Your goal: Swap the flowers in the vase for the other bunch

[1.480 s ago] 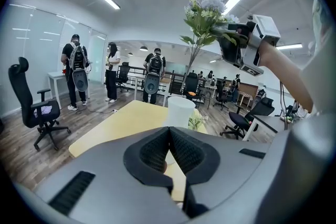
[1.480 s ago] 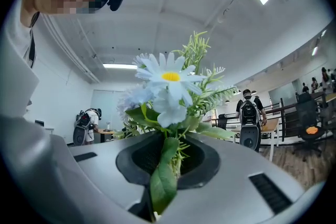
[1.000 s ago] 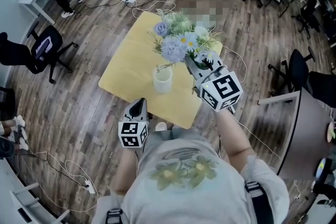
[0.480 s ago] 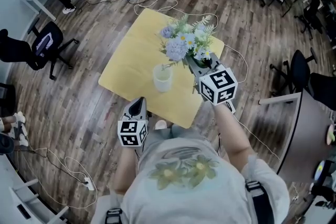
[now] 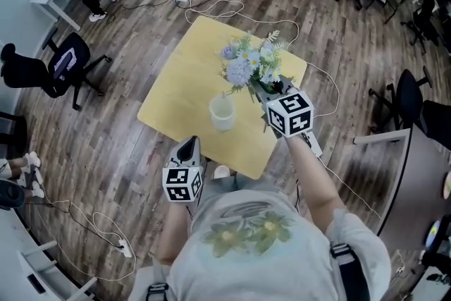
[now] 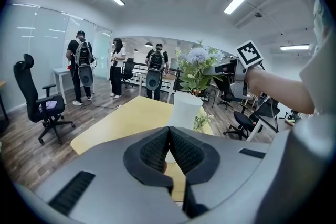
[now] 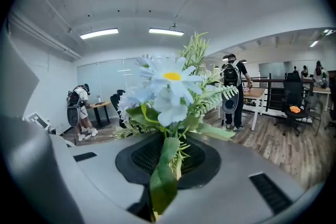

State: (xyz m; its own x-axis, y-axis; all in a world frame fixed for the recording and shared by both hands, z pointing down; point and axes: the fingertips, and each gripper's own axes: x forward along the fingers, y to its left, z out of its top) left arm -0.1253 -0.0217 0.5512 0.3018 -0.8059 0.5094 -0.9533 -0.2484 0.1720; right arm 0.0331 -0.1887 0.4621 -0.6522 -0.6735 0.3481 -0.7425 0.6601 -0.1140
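Clamping one bunch [image 5: 250,67] — one vase [image 5: 223,113].

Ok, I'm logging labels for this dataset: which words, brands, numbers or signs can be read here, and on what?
No readable words, brands or numbers in any view.
Marker cubes: black-and-white square codes only, no letters.
Shirt: a flower print; no lettering can be made out.
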